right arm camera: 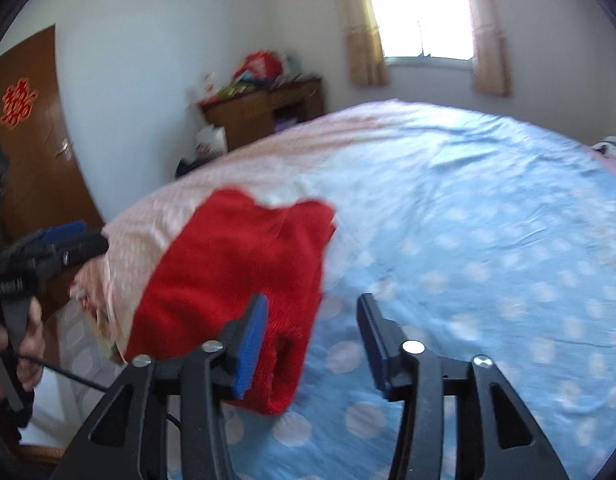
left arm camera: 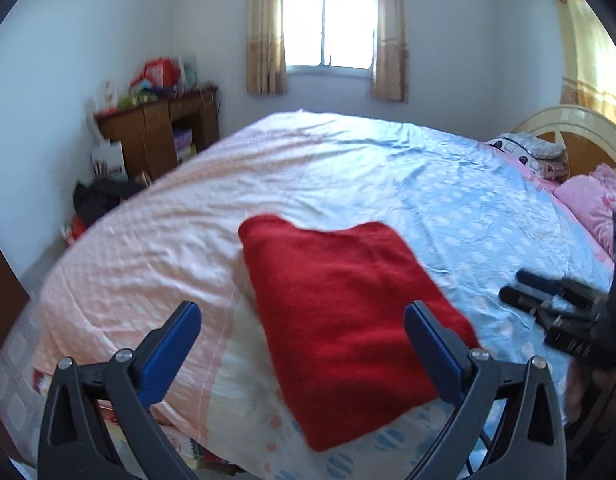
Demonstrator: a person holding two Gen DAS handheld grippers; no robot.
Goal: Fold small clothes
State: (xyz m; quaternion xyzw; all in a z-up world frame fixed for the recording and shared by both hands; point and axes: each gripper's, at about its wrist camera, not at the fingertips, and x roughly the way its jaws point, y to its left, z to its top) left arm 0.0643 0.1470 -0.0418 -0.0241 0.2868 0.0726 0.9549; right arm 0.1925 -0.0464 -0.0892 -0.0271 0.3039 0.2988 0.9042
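We have the red knit garment point(left arm camera: 348, 320) lying folded into a compact block on the bed point(left arm camera: 448, 184), low in the centre of the left wrist view and left of centre in the right wrist view, straddling the seam where the pink half of the cover meets the blue spotted half. Our left tool point(left arm camera: 301, 320) hangs above it with its jaws spread wide and nothing between the blue pads; the cloth shows through the gap but is not pinched. Our right tool point(right arm camera: 312, 336) is parted too, over the blue cover just beside the garment's right edge, its left pad in front of the cloth without pressing on it. So neither tool holds anything.

We judge the fold close to done and the step in hand to be letting go and tidying. To do that well, we should lift both tools straight clear so that no pad drags the top layer and pulls the fold open. The far edge looks wavy and a loop of fabric gapes at the near right corner in the right wrist view, so a light press there would square the block. A knit like this springs back, so we would flatten it gently rather than tug at it. Both views are motion-blurred, so finer creases escape us.
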